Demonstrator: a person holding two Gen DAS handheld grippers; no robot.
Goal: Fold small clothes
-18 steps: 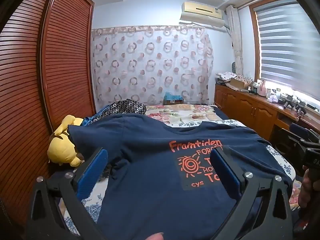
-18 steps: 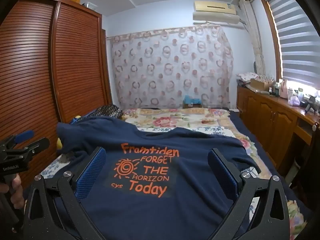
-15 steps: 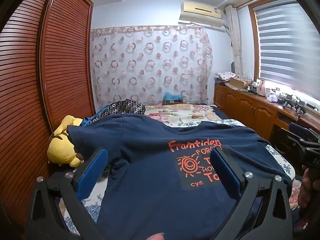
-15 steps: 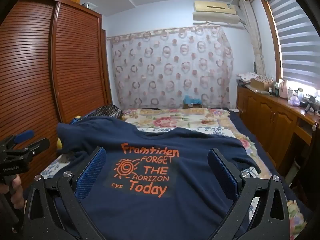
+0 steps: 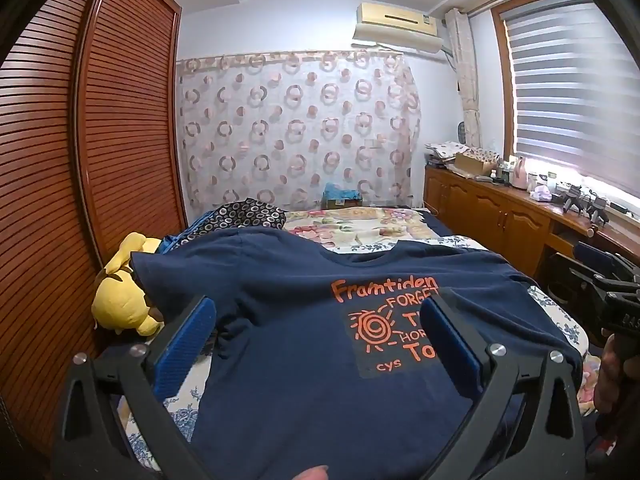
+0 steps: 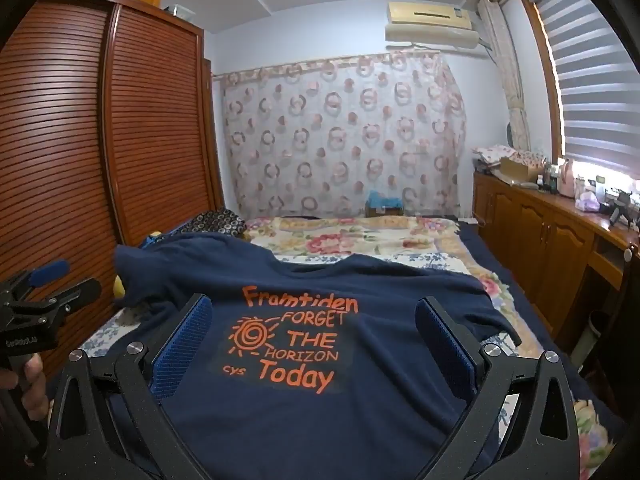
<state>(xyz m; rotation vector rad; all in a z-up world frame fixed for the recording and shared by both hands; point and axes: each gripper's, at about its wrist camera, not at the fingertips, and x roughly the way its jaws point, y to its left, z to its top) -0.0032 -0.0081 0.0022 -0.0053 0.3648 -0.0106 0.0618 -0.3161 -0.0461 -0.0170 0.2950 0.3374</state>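
A navy T-shirt (image 5: 304, 332) with an orange print "Framtiden FORGET THE HORIZON Today" lies spread face up on the bed, collar at the far side; it also shows in the right wrist view (image 6: 360, 412). My left gripper (image 5: 318, 334) is open and empty, hovering above the shirt's left half. My right gripper (image 6: 314, 334) is open and empty above the print. The left gripper shows at the left edge of the right wrist view (image 6: 36, 300); the right gripper shows at the right edge of the left wrist view (image 5: 604, 292).
The bed (image 6: 360, 240) has a floral cover. A yellow plush toy (image 5: 120, 304) lies at its left edge beside the wooden wardrobe (image 5: 80, 160). A dark patterned pillow (image 5: 248, 216) sits behind the shirt. A cluttered wooden cabinet (image 5: 520, 216) runs along the right under the window.
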